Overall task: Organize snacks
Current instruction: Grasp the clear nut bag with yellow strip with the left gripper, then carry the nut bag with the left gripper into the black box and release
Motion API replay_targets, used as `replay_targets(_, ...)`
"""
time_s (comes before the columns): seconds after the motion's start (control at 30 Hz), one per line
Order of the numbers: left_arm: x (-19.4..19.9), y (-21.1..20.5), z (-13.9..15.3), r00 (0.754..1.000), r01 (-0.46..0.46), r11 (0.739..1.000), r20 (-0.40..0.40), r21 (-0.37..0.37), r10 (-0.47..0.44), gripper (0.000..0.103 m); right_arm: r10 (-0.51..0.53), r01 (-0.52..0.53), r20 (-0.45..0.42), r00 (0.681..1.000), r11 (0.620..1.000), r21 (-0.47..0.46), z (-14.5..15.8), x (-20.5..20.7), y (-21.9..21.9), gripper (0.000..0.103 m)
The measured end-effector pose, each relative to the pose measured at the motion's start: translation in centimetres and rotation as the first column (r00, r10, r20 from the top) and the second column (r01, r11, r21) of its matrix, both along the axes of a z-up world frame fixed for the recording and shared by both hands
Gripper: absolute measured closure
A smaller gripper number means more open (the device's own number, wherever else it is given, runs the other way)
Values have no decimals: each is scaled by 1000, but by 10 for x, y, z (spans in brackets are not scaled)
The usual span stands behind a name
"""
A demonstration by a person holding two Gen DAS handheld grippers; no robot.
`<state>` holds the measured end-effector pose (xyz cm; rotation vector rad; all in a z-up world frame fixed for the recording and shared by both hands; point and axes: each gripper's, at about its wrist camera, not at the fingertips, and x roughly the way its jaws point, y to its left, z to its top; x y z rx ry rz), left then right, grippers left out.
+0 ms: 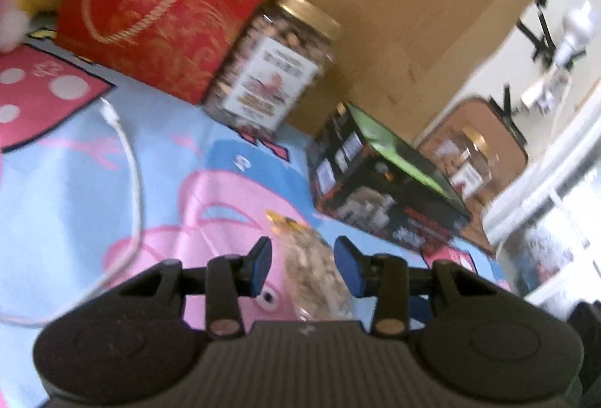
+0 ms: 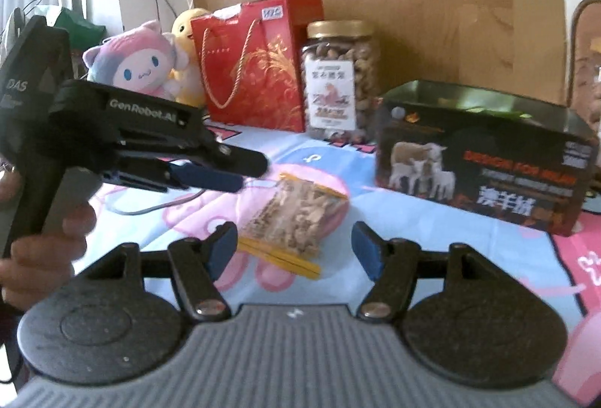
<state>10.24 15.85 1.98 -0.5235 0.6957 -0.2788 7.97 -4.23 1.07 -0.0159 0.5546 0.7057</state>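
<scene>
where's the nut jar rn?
Nut jar stands upright at the back of the cartoon sheet in the right wrist view, centre, between the red gift bag on its left and the dark box on its right.

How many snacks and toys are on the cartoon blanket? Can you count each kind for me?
Clear snack bag: 1
Nut jar with gold lid: 1
Red gift bag: 1
Dark box with sheep picture: 1
Plush toys, pink and yellow: 2
White cable: 1
Total: 7
</scene>
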Motion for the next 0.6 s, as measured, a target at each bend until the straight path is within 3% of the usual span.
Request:
replay_targets(0.1,3,-14,-8,1000,22,999,-21,36,-21,67,4,-5,-66,998,1000,-29,-8,8,10,33)
replay_targets(0.13,5,-18,-12,999,31,998,-40,47,-29,70,10,-15,-98,995,999,-46,-12,12,14,38)
replay_targets(0.2,3,-20,-17,999,30,999,-46,40,-28,72,7,-12,-85,996,998,-57,-12,8,14,62)
replay_targets(0.23,1,-21,-15,998,40,999,-42,37,-38,76,3,-8,-80,997,998,-55,-12,4,12,67)
replay_targets(0.33,-4,-27,-5,998,55,998,-25,30,-55,79,-10,8,-48,999,1000,-22,-8,-7,4,68)
replay_targets(0.47,-2,-42,22,996,79,996,42,39,-80,78,-50,53,98,994,998,-29,5,-23,-3,68)
replay_targets(0.6,22,-64,59,986,108,991,117,75,-116,78,-105,107,196,975,994,1,28,-8,-20,68)
